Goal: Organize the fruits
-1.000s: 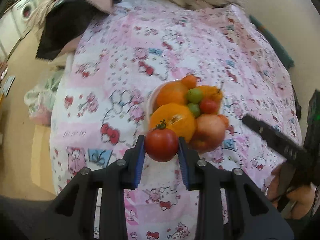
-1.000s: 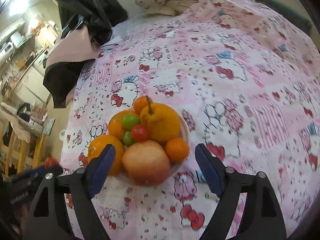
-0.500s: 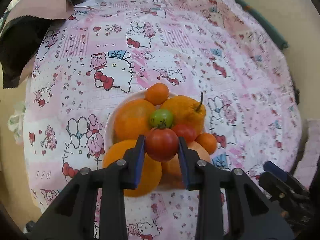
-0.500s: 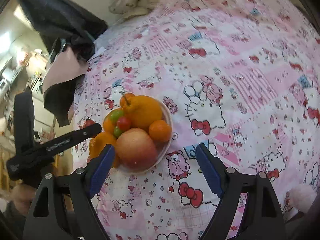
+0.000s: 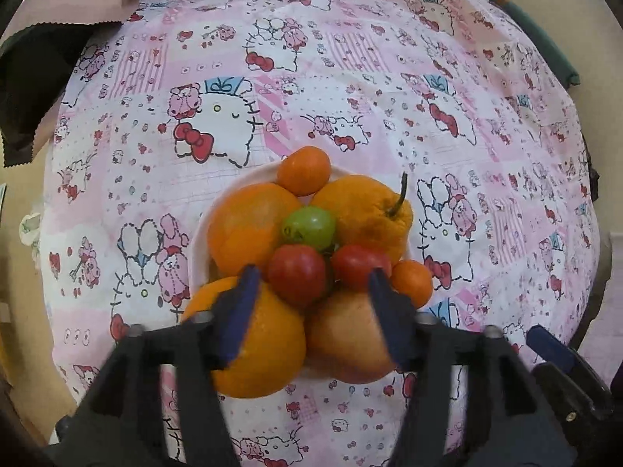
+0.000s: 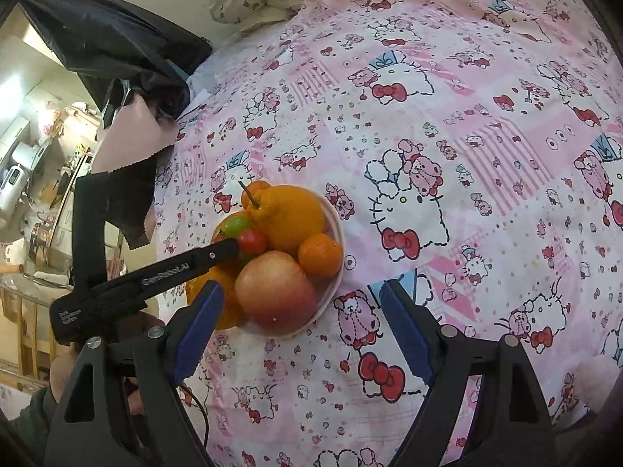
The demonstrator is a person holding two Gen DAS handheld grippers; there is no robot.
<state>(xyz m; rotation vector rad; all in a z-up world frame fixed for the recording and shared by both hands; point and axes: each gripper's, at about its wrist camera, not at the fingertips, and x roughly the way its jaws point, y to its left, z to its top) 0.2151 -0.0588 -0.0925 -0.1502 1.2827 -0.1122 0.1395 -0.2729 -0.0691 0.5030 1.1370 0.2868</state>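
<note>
- Fruits are piled in a white bowl on a bed covered with a pink cartoon-print sheet
- Left gripper has its jaws spread wide, one on each side of a red tomato lying on top of the pile, neither touching it
- A second red tomato, a green one, three big oranges, two small ones and an apple fill the bowl
- Right gripper hangs just beside the bowl, jaws spread and holding nothing
- Dark cloth lies at the sheet's far edge
</note>
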